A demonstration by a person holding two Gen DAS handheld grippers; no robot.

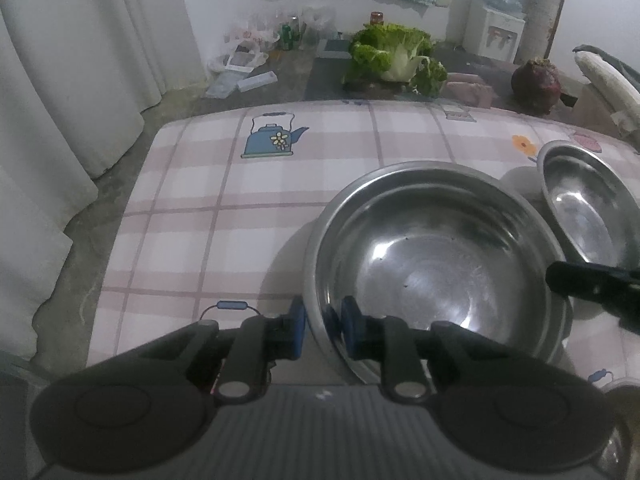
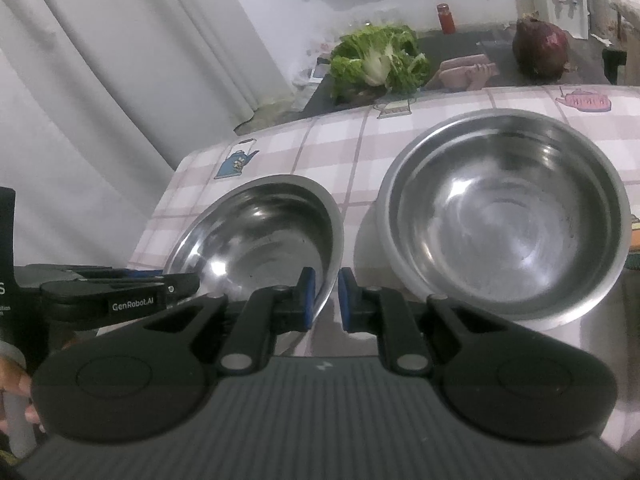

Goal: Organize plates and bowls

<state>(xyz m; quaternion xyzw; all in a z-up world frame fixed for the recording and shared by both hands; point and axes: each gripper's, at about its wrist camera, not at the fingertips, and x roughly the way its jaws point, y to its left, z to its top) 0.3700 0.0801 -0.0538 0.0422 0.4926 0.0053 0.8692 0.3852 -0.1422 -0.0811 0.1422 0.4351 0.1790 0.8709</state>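
White curtains hang at the left, w/ a pink-checked cloth w/ teapot prints covering the desk [image 1: 248,216].

Two steel bowls sit on it, side by side, close but apart. Left wrist view: big bowl [image 1: 436,256] fills centre-right, second bowl [image 1: 588,208] at far right. Right wrist view: tilted bowl [image 2: 260,236] at left, the other [image 2: 504,216] flat at right.

Left claw [image 1: 323,330]: blue pads either side of the near rim of the big bowl, one pad outside the wall, one inside. Small gap visible btwn pads and metal, so can't tell if it's clamped or just straddling.

Right claw [image 2: 326,300]: pads astride the near-right rim of the tilted bowl, left pad over the inside, right pad outside. Bowl's rim is raised on that side, so looks gripped, jaws narrowed on the rim. Right claw's black tip also shows at the right edge of the left view, by the second bowl.

Beyond the desk: a leafy cabbage [image 1: 396,58], a dark red round veg [image 1: 536,82], a red-lidded jar [image 2: 446,18], a water dispenser [image 1: 498,32].
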